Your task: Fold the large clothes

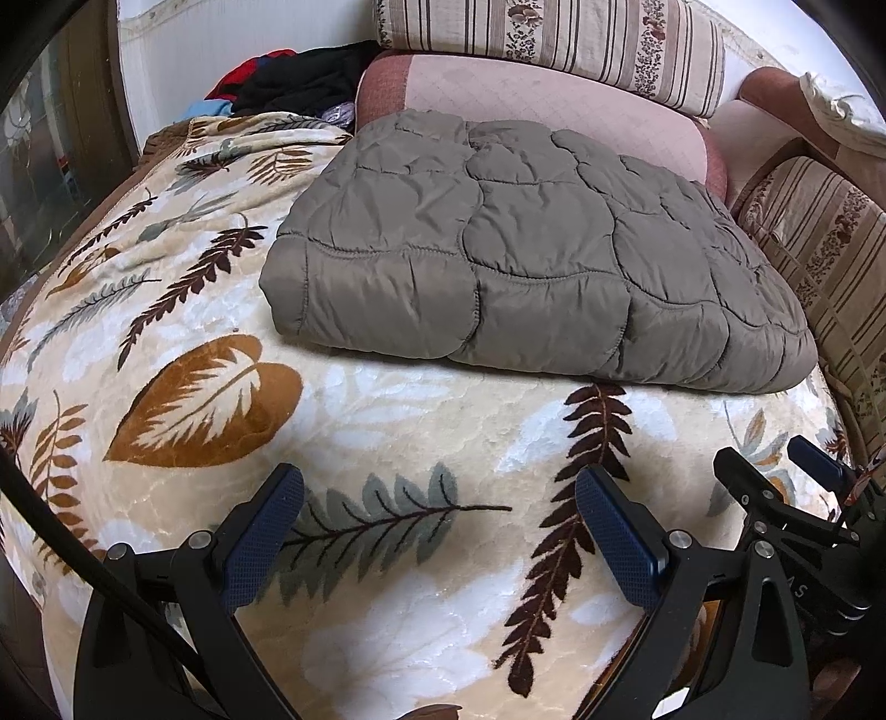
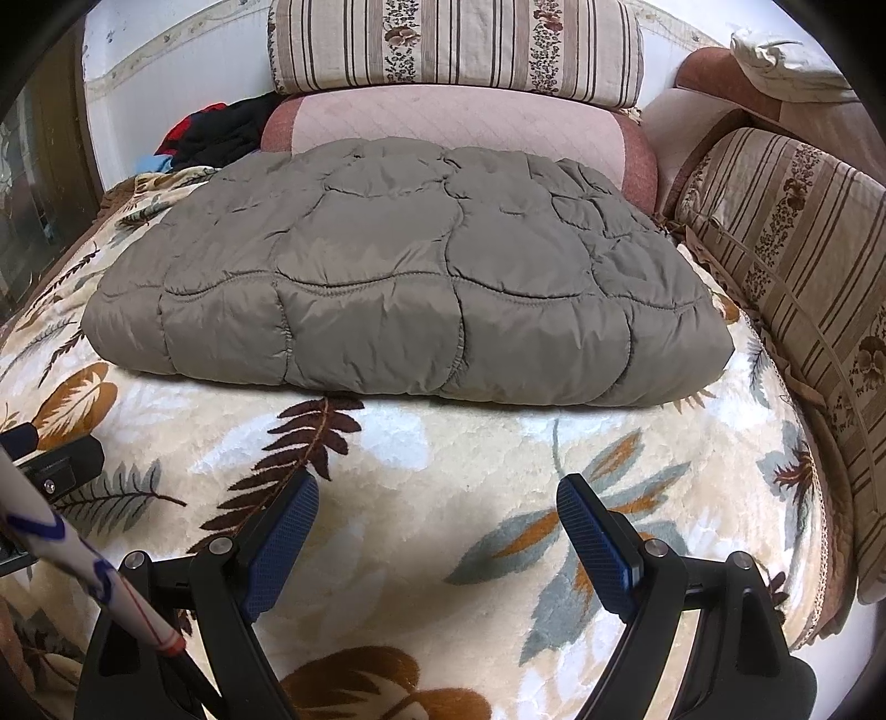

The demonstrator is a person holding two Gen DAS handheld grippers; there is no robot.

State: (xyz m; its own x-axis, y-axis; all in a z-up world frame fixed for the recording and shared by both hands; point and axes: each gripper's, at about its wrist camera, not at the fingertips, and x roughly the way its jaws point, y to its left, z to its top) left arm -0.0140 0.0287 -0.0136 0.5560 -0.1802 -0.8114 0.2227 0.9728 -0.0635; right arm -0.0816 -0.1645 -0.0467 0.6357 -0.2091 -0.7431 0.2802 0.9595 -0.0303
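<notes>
A grey-brown quilted padded garment lies folded into a thick flat rectangle on a leaf-patterned blanket. It also shows in the right wrist view. My left gripper is open and empty, hovering over the blanket in front of the garment's near edge. My right gripper is open and empty, also short of the near edge. The right gripper shows at the right edge of the left wrist view. Neither gripper touches the garment.
Striped floral cushions and a pink cushion stand behind the garment. Another striped cushion lines the right side. A pile of dark and red clothes lies at the back left. A glass cabinet door is at far left.
</notes>
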